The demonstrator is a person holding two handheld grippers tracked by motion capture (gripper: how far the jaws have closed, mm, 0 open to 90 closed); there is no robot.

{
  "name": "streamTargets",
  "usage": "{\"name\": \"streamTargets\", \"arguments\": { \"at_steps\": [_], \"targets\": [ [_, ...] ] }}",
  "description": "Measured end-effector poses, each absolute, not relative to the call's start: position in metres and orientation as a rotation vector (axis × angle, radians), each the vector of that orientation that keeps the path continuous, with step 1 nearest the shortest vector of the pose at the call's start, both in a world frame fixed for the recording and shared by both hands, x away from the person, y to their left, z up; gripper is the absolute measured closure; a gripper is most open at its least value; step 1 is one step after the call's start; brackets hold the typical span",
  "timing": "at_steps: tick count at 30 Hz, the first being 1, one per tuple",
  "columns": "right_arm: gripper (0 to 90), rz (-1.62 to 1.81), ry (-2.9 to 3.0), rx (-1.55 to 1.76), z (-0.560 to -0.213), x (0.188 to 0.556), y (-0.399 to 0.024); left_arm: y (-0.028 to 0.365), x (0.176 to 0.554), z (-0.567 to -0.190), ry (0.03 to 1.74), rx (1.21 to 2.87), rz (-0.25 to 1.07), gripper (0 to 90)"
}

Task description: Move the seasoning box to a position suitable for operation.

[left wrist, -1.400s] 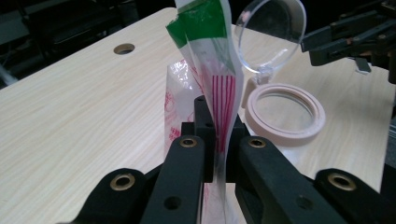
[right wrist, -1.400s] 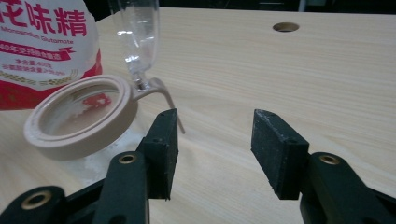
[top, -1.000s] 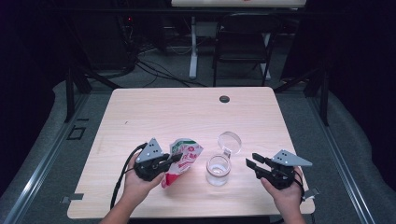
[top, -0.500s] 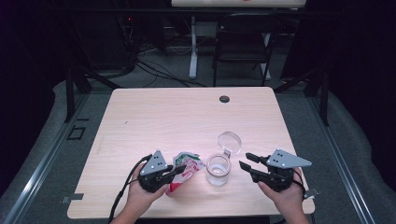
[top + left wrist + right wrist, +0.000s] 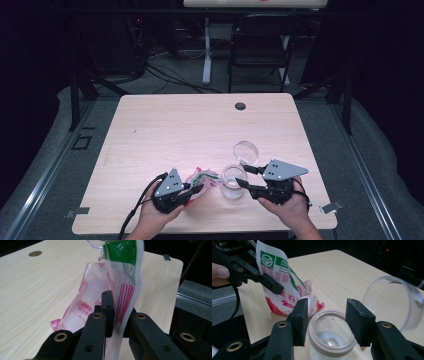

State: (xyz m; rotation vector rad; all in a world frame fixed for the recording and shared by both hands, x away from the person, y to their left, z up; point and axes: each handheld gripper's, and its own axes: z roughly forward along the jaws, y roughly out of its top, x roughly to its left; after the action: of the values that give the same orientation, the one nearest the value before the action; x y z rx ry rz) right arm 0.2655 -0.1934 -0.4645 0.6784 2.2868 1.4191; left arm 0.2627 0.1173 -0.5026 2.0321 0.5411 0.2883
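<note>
Beside the glass jar [image 5: 233,182], the left gripper [image 5: 199,188] clenched a plastic packet [image 5: 202,178] standing upright; the right gripper [image 5: 246,176], jaws just opening, straddled the jar's rim.

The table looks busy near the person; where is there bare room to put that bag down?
The table's whole far half is bare, from its left edge across to the round hole. The left side beside the left gripper is free too. It is crowded at the near middle: plastic bag, open jar, its clear lid and the right gripper stand close together.
</note>
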Motion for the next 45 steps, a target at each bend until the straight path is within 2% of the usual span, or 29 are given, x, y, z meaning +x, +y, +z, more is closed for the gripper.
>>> {"name": "streamTargets", "arguments": {
  "at_steps": [24, 38, 45],
  "targets": [
    [53.1, 1.393, 2.472, 0.452, -0.475, 0.275, -0.137, 0.116, 0.252, -0.509, 0.527, 2.031, 0.245, 81.3],
    [59.5, 1.364, 2.513, 0.431, -0.483, 0.280, -0.129, 0.114, 0.249, -0.511, 0.516, 2.037, 0.243, 81.2],
    [56.3, 1.353, 2.521, 0.390, -0.481, 0.281, -0.128, 0.114, 0.249, -0.512, 0.507, 2.041, 0.243, 81.2]
  ]
}}
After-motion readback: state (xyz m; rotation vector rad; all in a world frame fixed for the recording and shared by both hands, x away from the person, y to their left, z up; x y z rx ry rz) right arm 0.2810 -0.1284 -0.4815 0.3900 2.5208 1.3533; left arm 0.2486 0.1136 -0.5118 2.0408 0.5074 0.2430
